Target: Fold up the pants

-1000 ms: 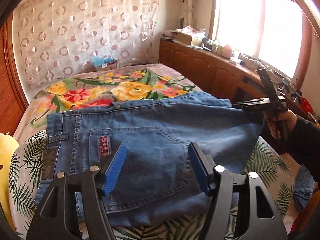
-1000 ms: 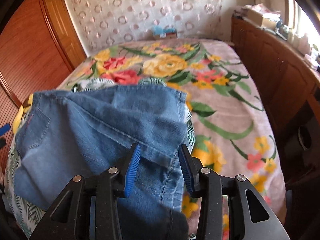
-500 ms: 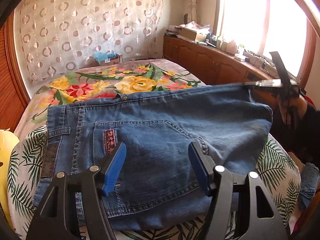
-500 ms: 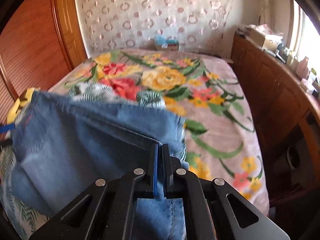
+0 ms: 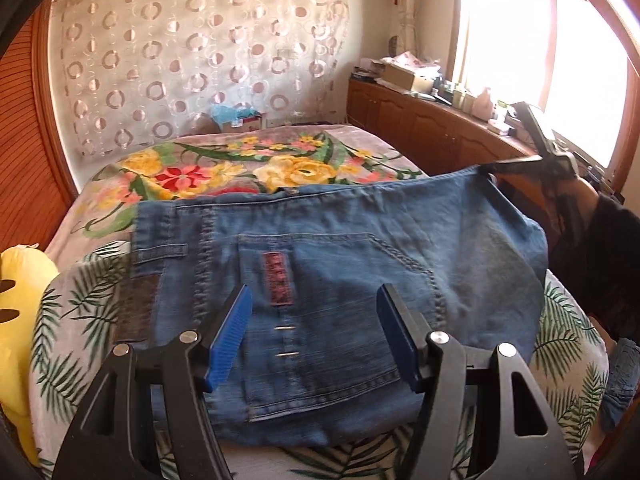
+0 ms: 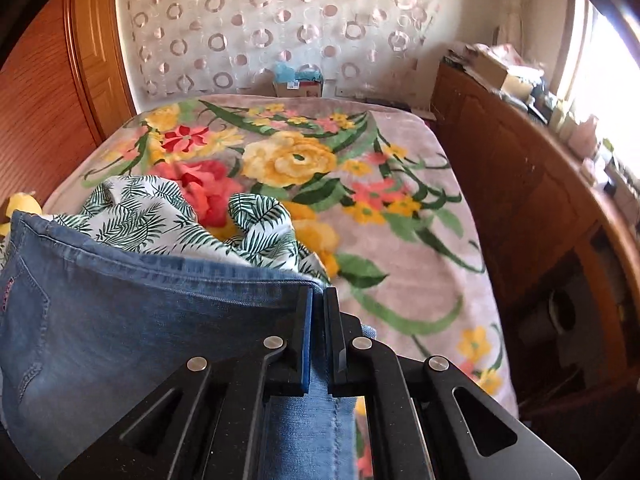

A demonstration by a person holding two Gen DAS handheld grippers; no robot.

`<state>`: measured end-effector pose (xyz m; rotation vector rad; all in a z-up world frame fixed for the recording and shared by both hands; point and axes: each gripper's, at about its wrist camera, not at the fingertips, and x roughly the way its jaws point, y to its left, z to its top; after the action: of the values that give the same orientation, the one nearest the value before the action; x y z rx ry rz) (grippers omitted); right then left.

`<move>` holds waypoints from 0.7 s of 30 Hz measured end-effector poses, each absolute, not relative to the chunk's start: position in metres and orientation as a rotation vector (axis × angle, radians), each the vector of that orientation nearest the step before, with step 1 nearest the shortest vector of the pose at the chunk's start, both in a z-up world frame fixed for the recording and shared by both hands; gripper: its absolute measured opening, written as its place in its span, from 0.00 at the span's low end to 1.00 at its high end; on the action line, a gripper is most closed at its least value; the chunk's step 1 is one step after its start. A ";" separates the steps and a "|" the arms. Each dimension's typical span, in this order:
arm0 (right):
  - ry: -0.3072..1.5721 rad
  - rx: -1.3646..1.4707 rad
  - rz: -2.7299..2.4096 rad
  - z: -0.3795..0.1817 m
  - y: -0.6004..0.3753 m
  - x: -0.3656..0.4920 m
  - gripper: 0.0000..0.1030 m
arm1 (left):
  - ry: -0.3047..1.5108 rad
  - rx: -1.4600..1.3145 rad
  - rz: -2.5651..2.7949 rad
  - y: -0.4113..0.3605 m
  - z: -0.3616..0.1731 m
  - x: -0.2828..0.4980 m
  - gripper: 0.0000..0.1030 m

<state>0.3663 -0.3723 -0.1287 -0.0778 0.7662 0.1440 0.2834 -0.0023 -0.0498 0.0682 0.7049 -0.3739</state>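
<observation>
While the right gripper (image 6: 318, 336), jaws clamped on the lifted corner of the jeans (image 5: 340, 280) at right of frame, begins the fold, the left gripper (image 5: 314, 336) hovers half-open and empty over the pocket; next, carry that corner across the bed (image 6: 400, 200).

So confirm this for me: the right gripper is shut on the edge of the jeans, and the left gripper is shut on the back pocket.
Not quite. The left gripper is open, its jaws standing apart over the back pocket without pinching it, as the left wrist view shows. The right gripper is indeed shut on the edge of the jeans.
</observation>
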 end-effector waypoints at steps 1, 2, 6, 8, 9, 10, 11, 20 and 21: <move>0.761 -0.057 0.154 -0.131 -0.374 0.361 0.06 | 0.705 0.068 -0.356 0.002 -0.049 0.284 0.64; 0.754 -0.045 0.156 -0.132 -0.376 0.355 0.06 | 0.706 0.067 -0.335 0.007 -0.048 0.284 0.64; 0.712 -0.026 0.165 -0.124 -0.385 0.325 0.06 | 0.700 0.055 -0.283 0.027 -0.047 0.281 0.64; 0.692 -0.004 0.178 -0.121 -0.394 0.300 0.07 | 0.697 0.055 -0.274 0.035 -0.047 0.279 0.64; 0.682 0.007 0.190 -0.119 -0.398 0.287 0.07 | 0.696 0.057 -0.268 0.040 -0.048 0.277 0.64; 0.671 0.016 0.200 -0.118 -0.400 0.273 0.07 | 0.700 0.057 -0.264 0.043 -0.049 0.276 0.64; 0.662 0.025 0.206 -0.120 -0.400 0.260 0.08 | 0.704 0.058 -0.263 0.046 -0.050 0.275 0.64; 0.687 0.131 0.216 -0.142 -0.430 0.181 0.31 | 0.721 0.054 -0.305 0.032 -0.054 0.266 0.64; 0.696 0.139 0.213 -0.142 -0.433 0.176 0.32 | 0.722 0.057 -0.319 0.026 -0.054 0.266 0.64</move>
<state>0.1759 -0.4330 -0.1417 0.1389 0.6960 0.2128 0.2659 0.0263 -0.0538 0.0569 0.7215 -0.3190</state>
